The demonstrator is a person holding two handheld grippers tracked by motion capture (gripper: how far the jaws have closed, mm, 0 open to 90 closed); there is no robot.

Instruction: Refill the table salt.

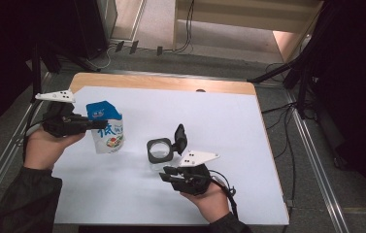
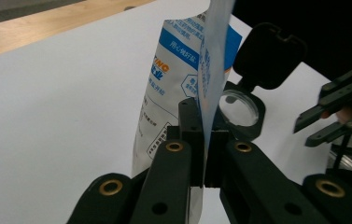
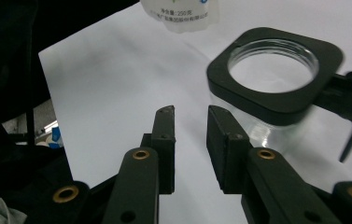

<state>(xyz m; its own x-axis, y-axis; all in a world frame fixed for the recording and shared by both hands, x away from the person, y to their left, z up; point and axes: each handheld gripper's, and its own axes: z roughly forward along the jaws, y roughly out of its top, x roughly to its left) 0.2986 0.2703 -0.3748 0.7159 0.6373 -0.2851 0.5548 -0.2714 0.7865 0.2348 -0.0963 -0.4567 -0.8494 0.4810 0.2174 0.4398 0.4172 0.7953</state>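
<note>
Over the white tabletop (image 1: 171, 194), your left claw (image 1: 104, 124) pinches the pouch (image 1: 108, 132) by its top edge, hanging upright. The open jar (image 1: 160, 150) sits just right of it; your right claw (image 1: 167, 174), jaws narrowly apart and empty, is nearer the jar.

The high view is looking forward and down from above the person's side, taking in the whole table (image 1: 137, 199). The left gripper view is sitting close behind the pouch (image 2: 178, 84), facing the jar (image 2: 241, 109). The right gripper view is looking at that jar (image 3: 276, 79) from just beside it. All three are sharing the jar (image 1: 160, 150).
</note>
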